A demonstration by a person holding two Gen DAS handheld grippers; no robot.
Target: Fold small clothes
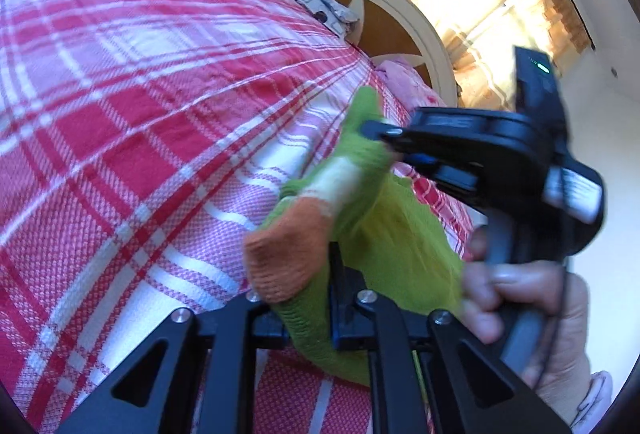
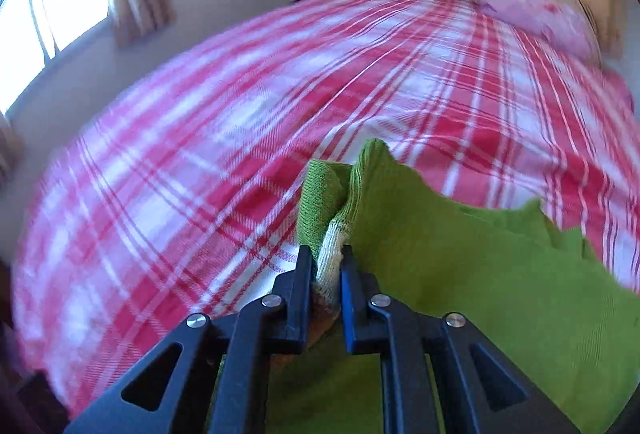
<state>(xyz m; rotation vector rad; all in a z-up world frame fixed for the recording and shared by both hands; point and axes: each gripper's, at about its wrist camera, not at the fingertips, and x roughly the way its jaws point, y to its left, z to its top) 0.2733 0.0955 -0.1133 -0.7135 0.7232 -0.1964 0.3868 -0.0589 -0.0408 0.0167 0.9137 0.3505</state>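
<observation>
A small green knit garment (image 1: 384, 234) with a white and orange sleeve end (image 1: 284, 258) hangs above the red and white checked bed cover (image 1: 140, 122). My left gripper (image 1: 316, 298) is shut on its green fabric near the orange cuff. My right gripper (image 1: 384, 134) shows in the left wrist view, shut on the upper green part of the garment. In the right wrist view my right gripper (image 2: 326, 270) clamps the white band of the sleeve, and the green garment (image 2: 480, 274) spreads to the right above the bed cover (image 2: 240, 122).
A cream round headboard (image 1: 404, 18) stands at the bed's far end, with a patterned pillow (image 1: 320, 2) and a pink cloth (image 1: 404, 82). Curtained windows are beside the bed (image 2: 52, 6). A hand (image 1: 520, 298) holds the right gripper's handle.
</observation>
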